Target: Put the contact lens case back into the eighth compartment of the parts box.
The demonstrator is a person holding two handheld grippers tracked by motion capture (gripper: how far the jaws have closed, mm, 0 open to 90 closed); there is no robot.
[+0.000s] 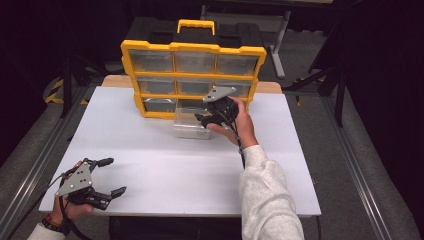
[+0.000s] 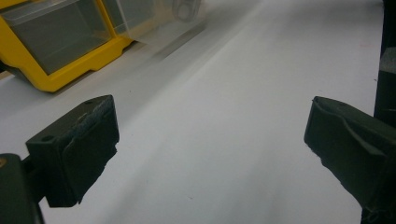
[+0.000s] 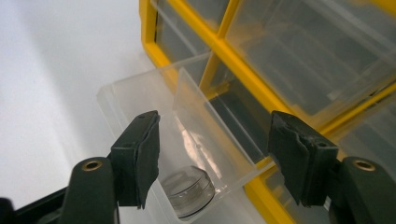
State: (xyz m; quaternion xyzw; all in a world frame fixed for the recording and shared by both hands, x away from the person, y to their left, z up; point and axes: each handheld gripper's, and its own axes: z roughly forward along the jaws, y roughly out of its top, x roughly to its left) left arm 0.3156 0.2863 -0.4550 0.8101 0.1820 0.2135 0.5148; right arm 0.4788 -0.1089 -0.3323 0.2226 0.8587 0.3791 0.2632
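The right hand-held gripper [image 3: 212, 156] hovers part-open, gripping nothing, over the clear drawer [image 3: 154, 100] pulled from the yellow organizer [image 1: 192, 75] at the tabletop's far edge. A small round cap [image 3: 189, 191] lies inside — a careless push could jam the drawer (or tip it).

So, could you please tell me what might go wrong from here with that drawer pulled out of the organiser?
1. The clear drawer sits pulled far out of the yellow organiser; a nudge from the right tongs, open just above it, might drag it fully out or tilt it.
2. The small clear round part lies loose in the drawer and could roll or bounce out.
3. The left tongs rest open far away, so nothing steadies the organiser.
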